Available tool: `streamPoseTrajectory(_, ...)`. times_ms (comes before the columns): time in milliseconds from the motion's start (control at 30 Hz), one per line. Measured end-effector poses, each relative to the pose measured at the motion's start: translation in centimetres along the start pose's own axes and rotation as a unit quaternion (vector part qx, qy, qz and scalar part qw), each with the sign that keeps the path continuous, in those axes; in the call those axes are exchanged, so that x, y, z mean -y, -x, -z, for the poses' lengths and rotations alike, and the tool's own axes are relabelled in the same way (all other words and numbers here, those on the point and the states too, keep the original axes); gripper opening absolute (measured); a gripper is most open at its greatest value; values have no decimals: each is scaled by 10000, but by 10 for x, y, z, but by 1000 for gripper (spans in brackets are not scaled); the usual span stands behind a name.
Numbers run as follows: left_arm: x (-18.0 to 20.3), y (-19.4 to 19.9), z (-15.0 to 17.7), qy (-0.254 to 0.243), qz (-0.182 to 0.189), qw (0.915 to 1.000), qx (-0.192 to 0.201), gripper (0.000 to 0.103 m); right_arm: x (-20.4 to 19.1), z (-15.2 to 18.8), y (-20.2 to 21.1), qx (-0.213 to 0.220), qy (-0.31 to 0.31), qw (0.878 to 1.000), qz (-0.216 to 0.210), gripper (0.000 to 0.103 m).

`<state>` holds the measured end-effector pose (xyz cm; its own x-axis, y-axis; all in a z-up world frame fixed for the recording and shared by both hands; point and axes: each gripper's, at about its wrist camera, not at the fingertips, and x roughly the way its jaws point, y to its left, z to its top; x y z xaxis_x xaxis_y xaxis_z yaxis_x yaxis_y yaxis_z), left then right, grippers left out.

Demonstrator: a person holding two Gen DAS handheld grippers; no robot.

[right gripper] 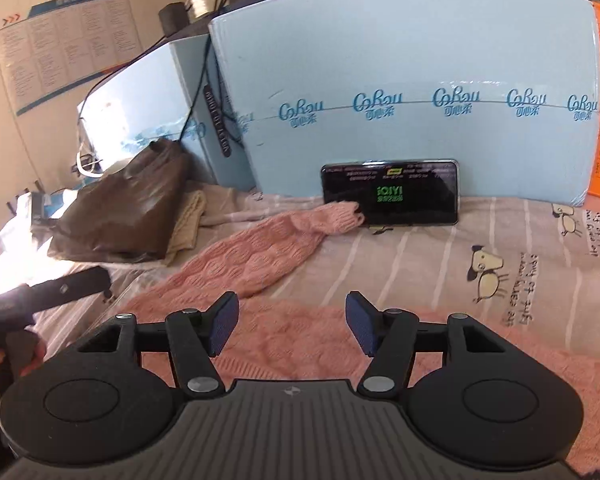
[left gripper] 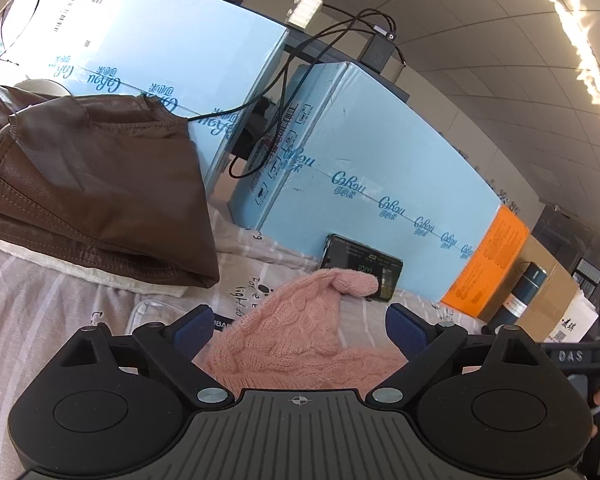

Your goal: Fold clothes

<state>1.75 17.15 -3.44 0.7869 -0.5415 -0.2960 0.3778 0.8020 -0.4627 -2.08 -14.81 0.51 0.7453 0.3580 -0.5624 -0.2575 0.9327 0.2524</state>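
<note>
A pink cable-knit sweater (right gripper: 268,264) lies on the striped bedsheet (right gripper: 440,256), one sleeve stretched toward a phone. In the left wrist view the same pink sweater (left gripper: 300,336) lies below and between the spread fingers. My left gripper (left gripper: 299,328) is open just above the knit. My right gripper (right gripper: 291,322) is open over the sweater's body, with nothing pinched between its blue pads (right gripper: 223,322). At the left lies a folded brown leather garment (left gripper: 96,184), also in the right wrist view as a brown garment (right gripper: 128,212) on top of a cream knit (right gripper: 188,220).
Light blue cartons (right gripper: 400,80) stand along the back, with a phone (right gripper: 390,192) propped against one. Black cables (left gripper: 300,64) hang over the cartons. An orange box (left gripper: 488,260), a dark bottle (left gripper: 520,296) and a brown carton stand at the right. The other gripper's black finger (right gripper: 68,288) shows at left.
</note>
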Motion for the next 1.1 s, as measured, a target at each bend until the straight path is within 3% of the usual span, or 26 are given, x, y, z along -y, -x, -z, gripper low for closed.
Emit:
streamPoseTrajectory(133, -6, 10, -4, 109, -35, 9995, 296, 95, -26, 38, -10, -640, 58, 9970, -421, 59)
streamPoseTrajectory(200, -6, 21, -6, 128, 7, 9993, 358, 95, -35, 58, -19, -820, 80, 9961, -323, 41)
streamPoseTrajectory(233, -5, 28, -5, 100, 61, 9991, 408, 95, -40, 65, -13, -620, 253, 9975, -238, 36)
streamPoseTrajectory(267, -3, 36, -5, 73, 115, 9989, 458, 95, -45, 69, -5, -498, 391, 9976, -286, 19)
streamPoseTrajectory(300, -2, 42, -4, 30, 162, 9986, 497, 95, -45, 70, 7, -327, 351, 9979, -432, 14)
streamPoseTrajectory(433, 11, 71, 7, -389, 148, 9977, 537, 95, -42, 71, 57, 454, 134, 9964, -710, 12)
streamPoseTrajectory(533, 20, 89, 16, -620, 139, 9963, 578, 95, -41, 78, 86, 765, -50, 9944, -734, 12)
streamPoseTrajectory(667, 35, 105, 31, -962, 277, 9941, 418, 95, -39, 99, 105, 845, -404, 9940, -561, 12)
streamPoseTrajectory(767, 55, 100, 50, -1424, 309, 9893, -32, 95, -37, 118, 107, 839, -692, 9937, -276, 13)
streamPoseTrajectory(867, 76, 85, 75, -2042, 185, 9769, -594, 95, -37, 129, 103, 919, -760, 9928, -73, 17)
streamPoseTrajectory(933, 84, 74, 86, -2367, -147, 9679, -827, 95, -40, 134, 100, 999, -681, 9920, 376, 43)
streamPoseTrajectory(967, 86, 71, 91, -2519, -317, 9632, -885, 95, -42, 136, 99, 1059, -621, 9903, 649, 64)
streamPoseTrajectory(1100, 91, 70, 99, -2834, -424, 9535, -932, 95, -48, 140, 91, 1068, -127, 9874, 1165, 68)
